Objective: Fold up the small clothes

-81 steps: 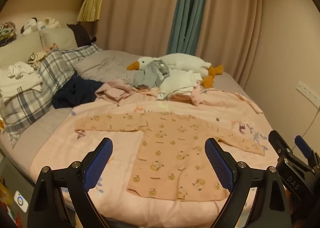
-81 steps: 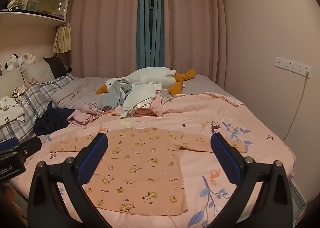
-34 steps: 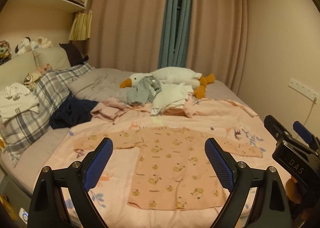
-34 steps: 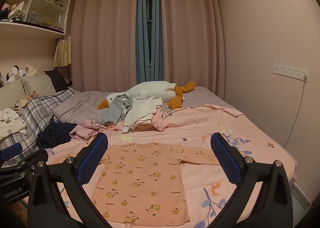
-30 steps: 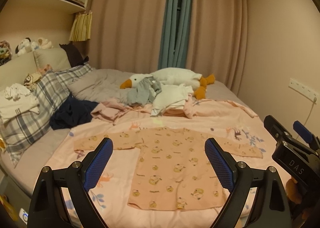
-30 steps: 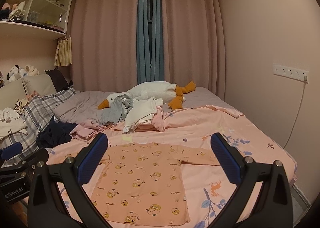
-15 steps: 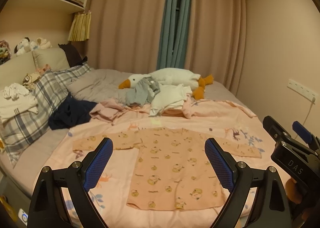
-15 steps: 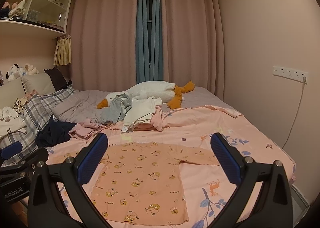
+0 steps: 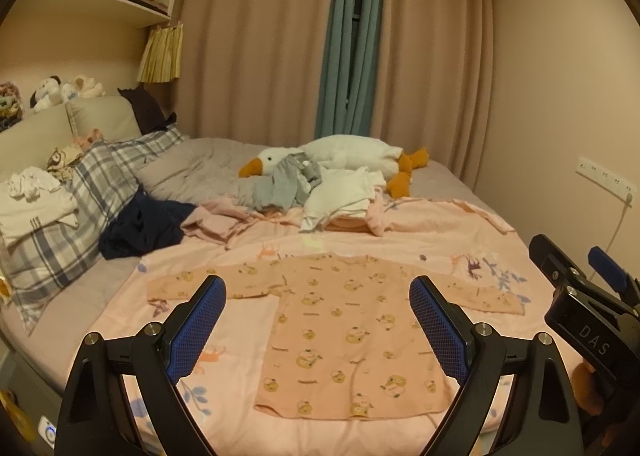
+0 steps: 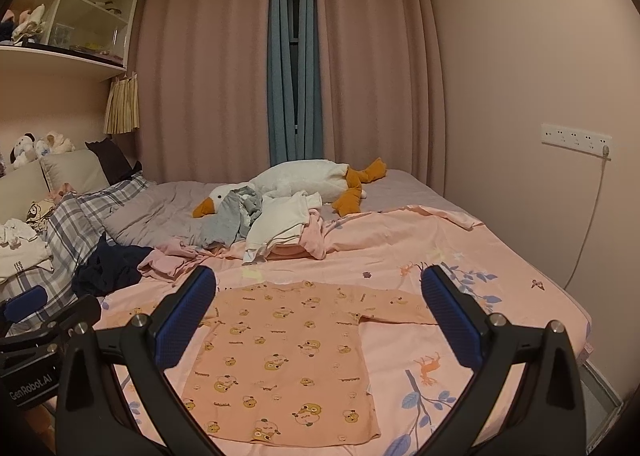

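A small peach long-sleeved top with a bear print lies flat on the pink bedsheet, both sleeves spread out sideways. My left gripper hangs open above the near edge of the bed, nothing between its blue-padded fingers. My right gripper is also open and empty, held back from the top. In the left wrist view the right gripper's black body shows at the right edge; in the right wrist view the left gripper's body shows at the left.
A heap of unfolded clothes lies beyond the top, against a white plush goose. A dark garment and plaid pillows are at the left. A wall with sockets bounds the right.
Both grippers have risen and drawn back from the bed since 2.7 s ago, so the top looks smaller and lower. In the last second the views barely shift.
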`<state>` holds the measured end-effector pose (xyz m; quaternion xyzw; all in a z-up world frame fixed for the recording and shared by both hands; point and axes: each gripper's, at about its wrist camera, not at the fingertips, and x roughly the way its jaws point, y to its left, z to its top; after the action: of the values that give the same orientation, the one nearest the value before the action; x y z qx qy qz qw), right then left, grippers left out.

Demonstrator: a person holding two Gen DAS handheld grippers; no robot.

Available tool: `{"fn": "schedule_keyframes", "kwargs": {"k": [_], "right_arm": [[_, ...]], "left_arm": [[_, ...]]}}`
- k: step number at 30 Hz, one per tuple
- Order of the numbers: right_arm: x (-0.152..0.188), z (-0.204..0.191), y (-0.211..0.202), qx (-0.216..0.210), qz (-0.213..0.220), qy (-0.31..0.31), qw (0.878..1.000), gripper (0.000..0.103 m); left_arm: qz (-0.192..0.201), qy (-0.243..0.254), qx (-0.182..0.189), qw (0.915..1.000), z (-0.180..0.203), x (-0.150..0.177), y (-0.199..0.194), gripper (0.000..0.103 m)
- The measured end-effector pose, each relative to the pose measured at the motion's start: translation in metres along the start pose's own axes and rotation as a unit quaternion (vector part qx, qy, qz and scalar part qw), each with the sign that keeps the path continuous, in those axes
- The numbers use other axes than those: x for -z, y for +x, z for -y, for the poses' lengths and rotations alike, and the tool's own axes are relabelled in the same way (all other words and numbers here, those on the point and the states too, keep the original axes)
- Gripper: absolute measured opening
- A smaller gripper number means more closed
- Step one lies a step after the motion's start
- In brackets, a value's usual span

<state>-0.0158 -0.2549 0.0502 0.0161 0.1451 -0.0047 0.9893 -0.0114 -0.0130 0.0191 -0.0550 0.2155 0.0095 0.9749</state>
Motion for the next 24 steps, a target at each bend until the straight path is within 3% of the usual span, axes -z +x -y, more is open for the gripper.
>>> {"fn": "schedule_keyframes", "kwargs": {"k": [24], "right_arm": [[-0.0008, -0.0051, 0.0002, 0.001, -0.003, -0.006, 1.0, 0.103]], "left_arm": [[-0.003, -0.01, -0.003, 0.9999, -0.0036, -0.0021, 0.0003, 0.093]]}}
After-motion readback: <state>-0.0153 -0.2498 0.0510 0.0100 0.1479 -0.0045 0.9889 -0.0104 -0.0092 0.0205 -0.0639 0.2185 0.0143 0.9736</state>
